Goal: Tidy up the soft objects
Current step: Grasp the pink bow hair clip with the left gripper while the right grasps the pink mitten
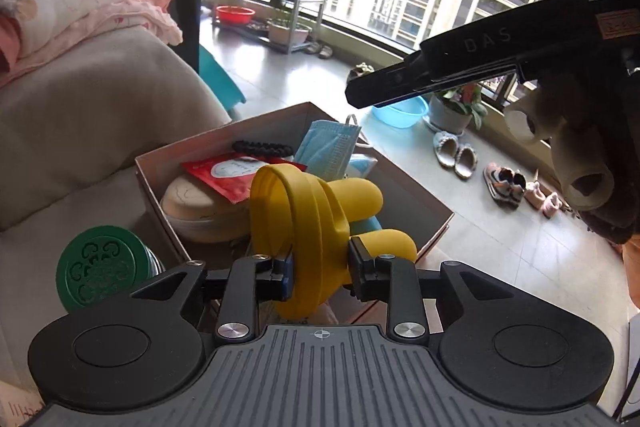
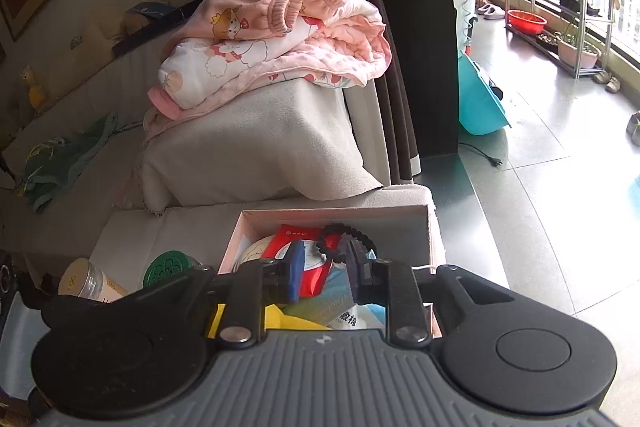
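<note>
A yellow toy (image 1: 316, 223) is seen in the middle of the left wrist view, squeezed at its sides by the two pads of the left claw (image 1: 320, 269), so it is gripped there. The toy is held over the near edge of the box (image 1: 436, 223), which sits on the sofa (image 1: 100, 115) with the window behind it at the upper right. Inside the box, a red packet (image 1: 228, 173), a blue mask (image 1: 328, 147), a black band (image 1: 262, 147) and a round cream thing (image 1: 200, 205) can be made out. A green lid (image 1: 98, 267) is seen at the lower left, outside the box. In the right wrist view the right claw (image 2: 322, 273) is held low over the box (image 2: 332, 217), with its jaws a little apart and nothing pinched between them; the red packet (image 2: 298, 239) and the black band (image 2: 344, 233) are seen behind the gap. The step in hand looks like the putting of the yellow toy into the box. For the next move, the toy would need to be lowered into a free spot and the left claw let open. The right claw should be kept out of the way, since the box is already quite full.
</note>
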